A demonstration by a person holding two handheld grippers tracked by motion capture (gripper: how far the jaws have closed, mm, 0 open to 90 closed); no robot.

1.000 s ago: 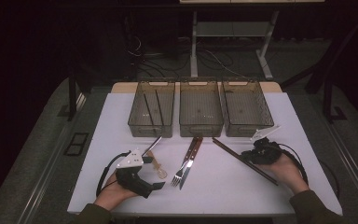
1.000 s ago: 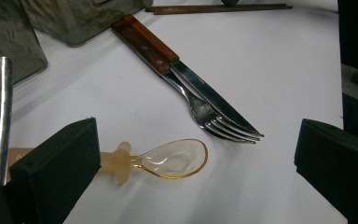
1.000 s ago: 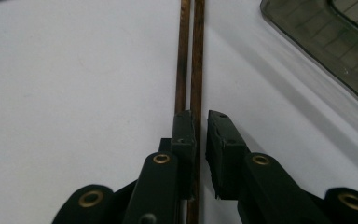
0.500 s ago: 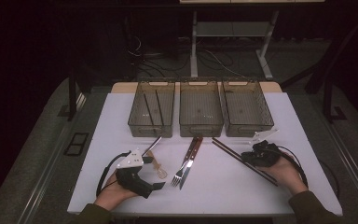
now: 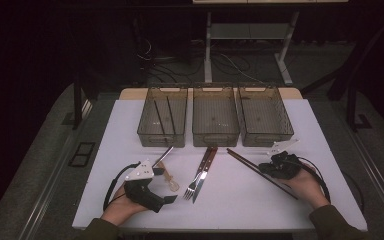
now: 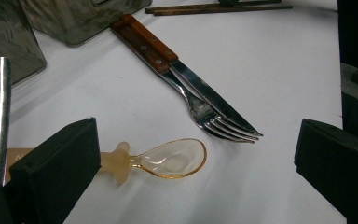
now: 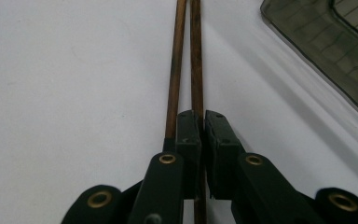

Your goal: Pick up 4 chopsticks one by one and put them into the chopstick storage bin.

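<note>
White table (image 5: pixel 240 205) carries three clear bins (image 5: pixel 215 117), chopsticks (image 5: pixel 252 164), knife (image 5: pixel 205 167), fork (image 5: pixel 196 181), amber spoon (image 5: pixel 169 181).

Fork (image 5: pixel 194 185) and knife (image 5: pixel 203 172) lie between spoon (image 5: pixel 169 179) and chopsticks (image 5: pixel 260 172).

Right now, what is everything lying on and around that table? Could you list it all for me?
Table: one, white top, middle of the high view.
Bins: three, smoky clear plastic, in a row at the far side.
Chopsticks in bin: two, dark, in the left-hand bin.
Chopsticks on table: two, brown wood, lying side by side in front of the right-hand bin.
Knife: one, steel blade with wooden handle, table centre.
Fork: one, steel with wooden handle, partly under the knife.
Plastic spoon: one, clear amber, near the left gripper.
Metal handle: one, silver, beside the spoon; I cannot tell the utensil.
Left gripper: black, jaws open.
Right gripper: black, jaws have just been closing on one table chopstick.
</note>
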